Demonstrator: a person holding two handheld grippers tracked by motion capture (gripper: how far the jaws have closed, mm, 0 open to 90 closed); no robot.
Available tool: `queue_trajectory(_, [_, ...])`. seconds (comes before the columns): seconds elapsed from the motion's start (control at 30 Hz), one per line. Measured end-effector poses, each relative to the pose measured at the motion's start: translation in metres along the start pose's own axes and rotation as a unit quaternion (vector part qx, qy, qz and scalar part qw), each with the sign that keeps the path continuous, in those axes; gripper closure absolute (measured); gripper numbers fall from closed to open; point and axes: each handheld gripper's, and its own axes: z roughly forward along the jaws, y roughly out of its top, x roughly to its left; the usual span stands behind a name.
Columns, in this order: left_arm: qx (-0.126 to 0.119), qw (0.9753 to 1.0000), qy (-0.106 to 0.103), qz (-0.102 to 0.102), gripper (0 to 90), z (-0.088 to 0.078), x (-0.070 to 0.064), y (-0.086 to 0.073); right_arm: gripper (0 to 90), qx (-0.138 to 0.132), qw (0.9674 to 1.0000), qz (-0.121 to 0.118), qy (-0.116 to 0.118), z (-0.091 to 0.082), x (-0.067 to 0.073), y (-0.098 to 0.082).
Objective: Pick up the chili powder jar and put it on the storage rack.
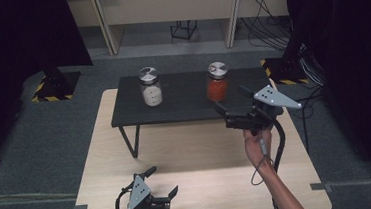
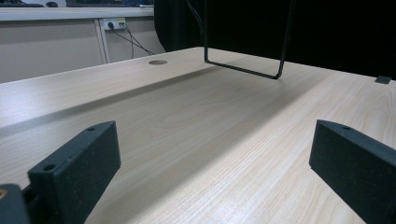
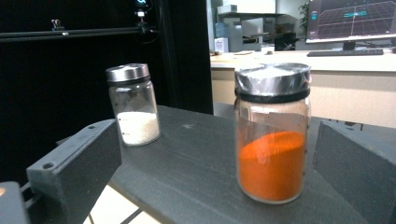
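Orange-powder jar (image 3: 272,135): glass, smooth, breakable, judged fairly light | best gripped mid-body, below metal lid | right gripper (image 1: 234,111): jaws apart, nothing held | left gripper (image 1: 162,184): jaws apart, empty.

Clear glass jar (image 3: 273,140) with shiny metal lid (image 3: 273,78) on matt dark shelf (image 3: 196,163).

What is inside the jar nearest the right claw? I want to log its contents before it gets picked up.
The glass jar holds orange powder, filling roughly its lower half; above that it looks empty. A silver lid covers the top, so the jar's mouth cannot be seen.
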Motion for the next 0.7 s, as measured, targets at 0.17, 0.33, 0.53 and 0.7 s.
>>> queue_trajectory(0.17, [0.000,1.0000,0.000,0.000,1.5,0.000,0.000,0.000,1.3,-0.001,0.9999,0.004,0.009,-0.010,0.000,-0.015])
queue_trajectory(0.33, [0.000,1.0000,0.001,0.000,1.5,0.000,0.000,0.000,1.3,0.001,0.9997,0.009,0.020,-0.017,-0.004,-0.032])
queue_trajectory(0.53, [0.000,1.0000,0.001,0.000,1.5,0.000,0.000,0.000,1.3,-0.002,0.9994,0.015,0.032,-0.024,-0.007,-0.053])
queue_trajectory(0.7, [0.000,1.0000,0.001,0.000,1.5,0.000,0.000,0.000,1.3,0.005,0.9992,0.009,0.038,-0.029,-0.007,-0.069])
